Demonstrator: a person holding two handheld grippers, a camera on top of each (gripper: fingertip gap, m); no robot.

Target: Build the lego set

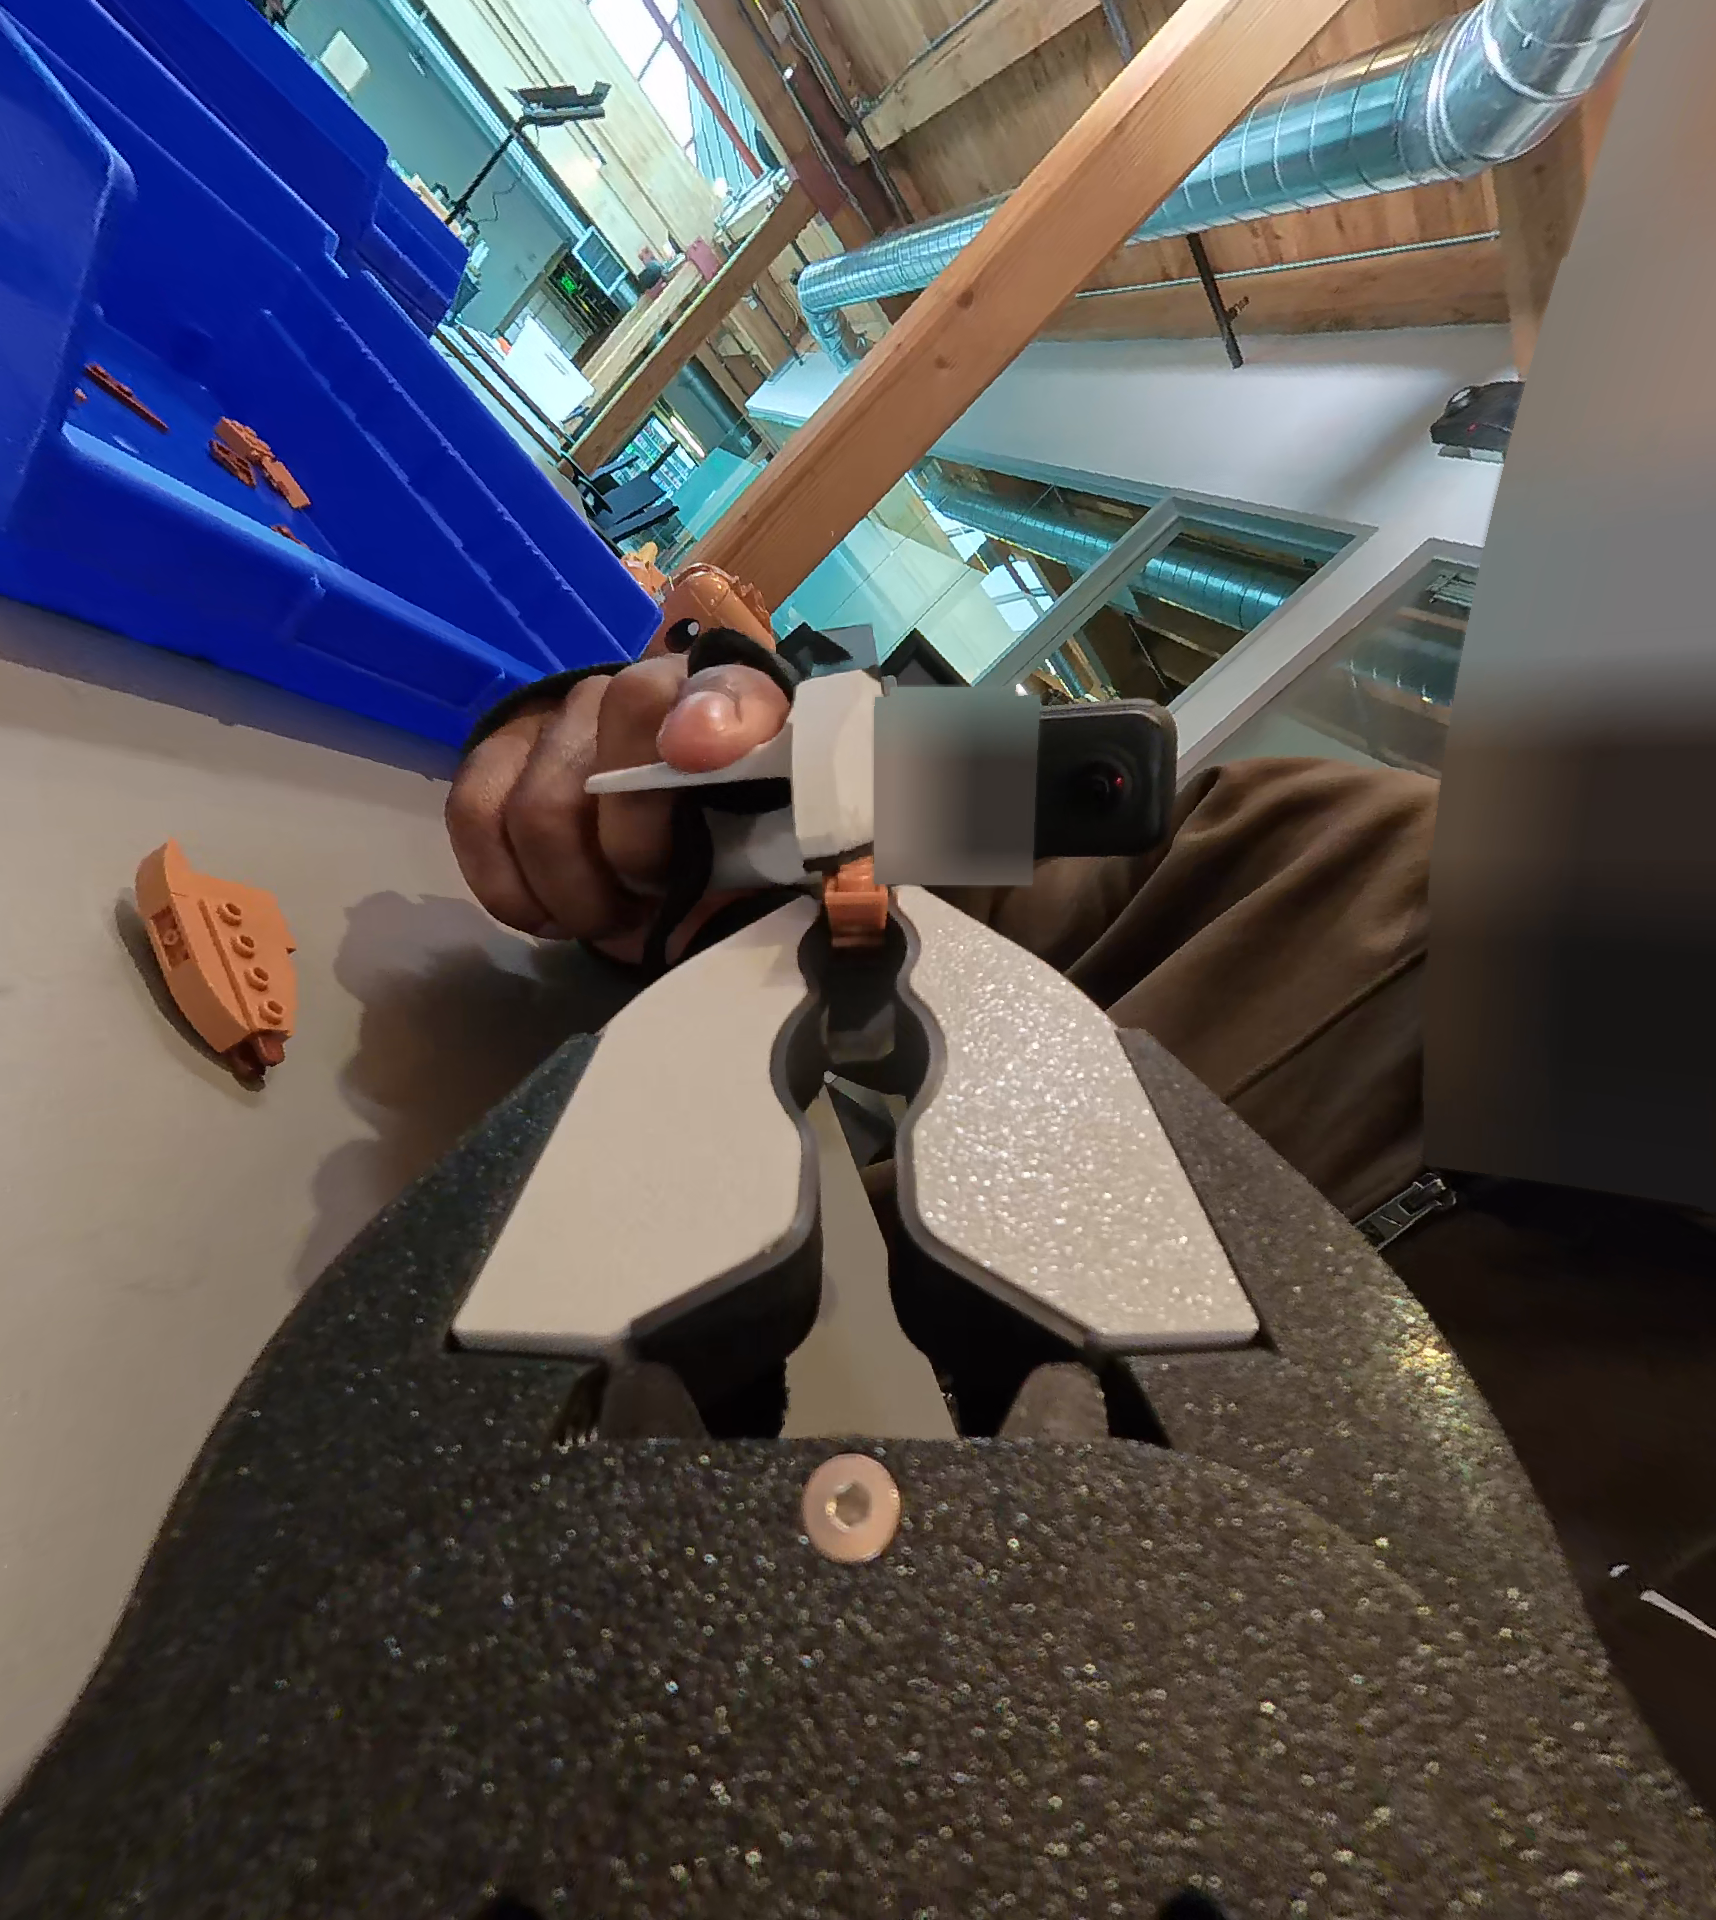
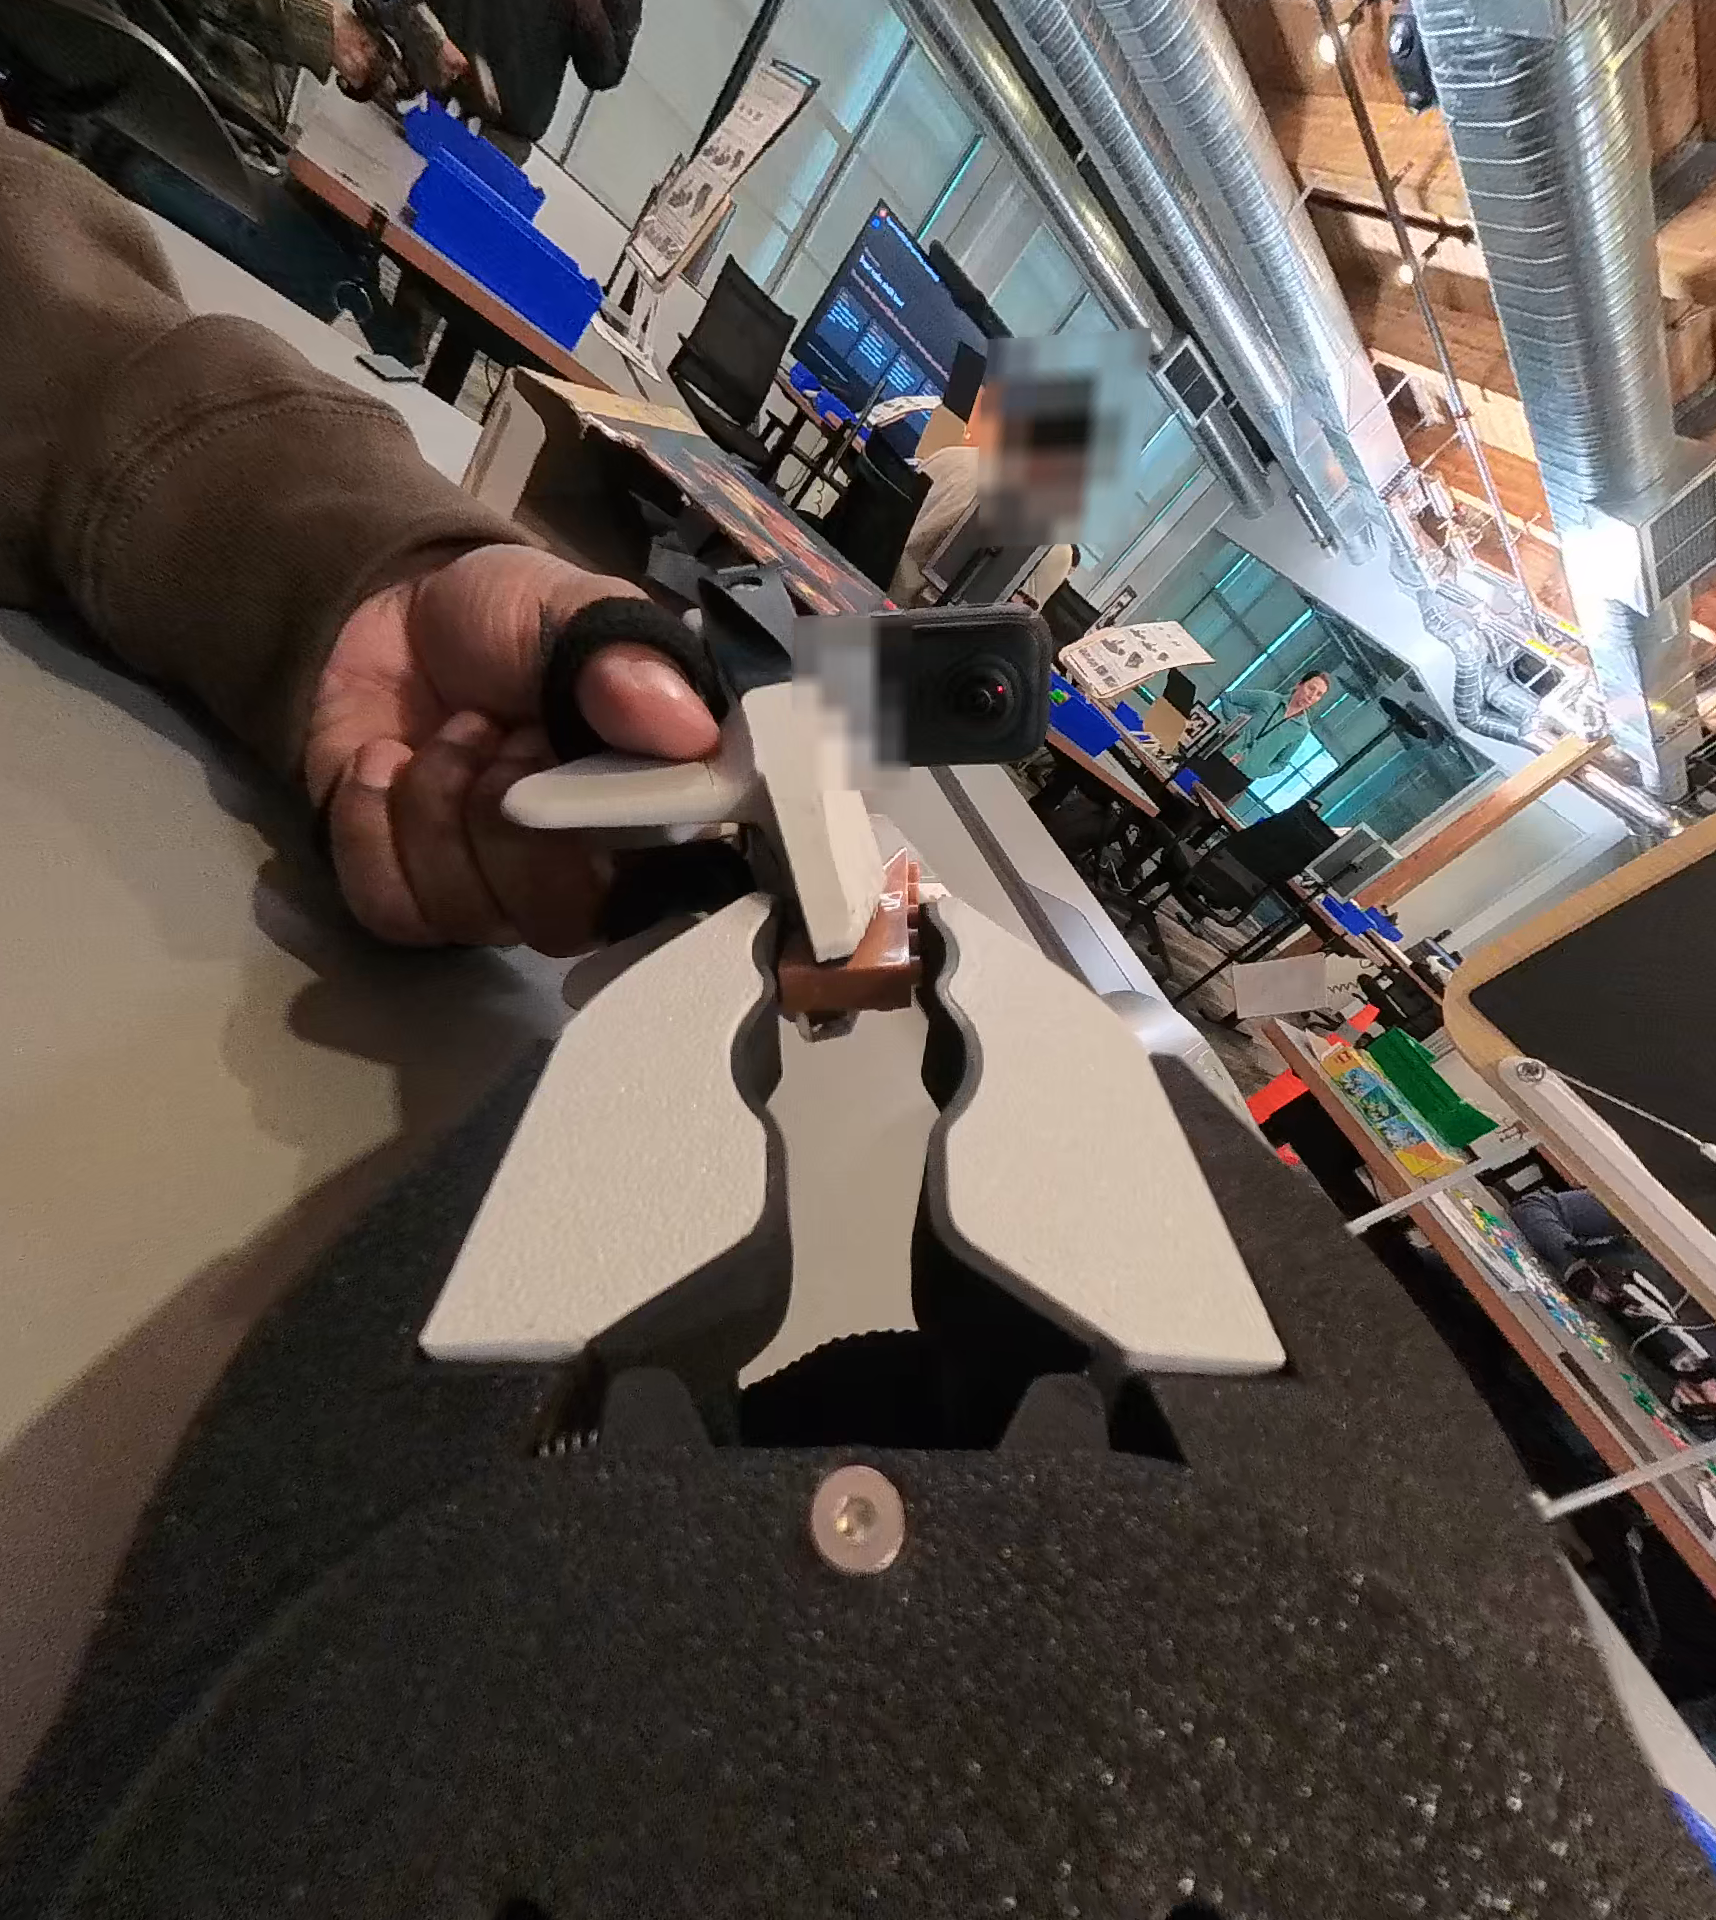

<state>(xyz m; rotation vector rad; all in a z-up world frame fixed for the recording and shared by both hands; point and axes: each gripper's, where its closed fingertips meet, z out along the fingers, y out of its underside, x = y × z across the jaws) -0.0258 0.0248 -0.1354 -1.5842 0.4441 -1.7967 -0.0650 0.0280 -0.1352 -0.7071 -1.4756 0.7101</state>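
Observation:
My left gripper (image 1: 856,920) is shut on a small orange lego piece (image 1: 852,906), held above the grey table. Right in front of it is the other gripper with its camera (image 1: 1103,779), held in a hand (image 1: 563,821). My right gripper (image 2: 849,961) is shut on a brown lego piece (image 2: 849,982), and the white fingers (image 2: 818,842) of the left gripper press onto that piece from above. An orange curved lego assembly (image 1: 220,956) with studs lies on the table at the left. A brown lego figure (image 1: 708,608) stands behind the hand.
A blue sorting tray (image 1: 210,416) with several small brown pieces (image 1: 251,457) stands at the table's far left. A brown sleeve (image 2: 137,447) reaches in from the left. Other tables, chairs, a screen (image 2: 885,312) and people are far behind. My left and right fingertips are right by each other.

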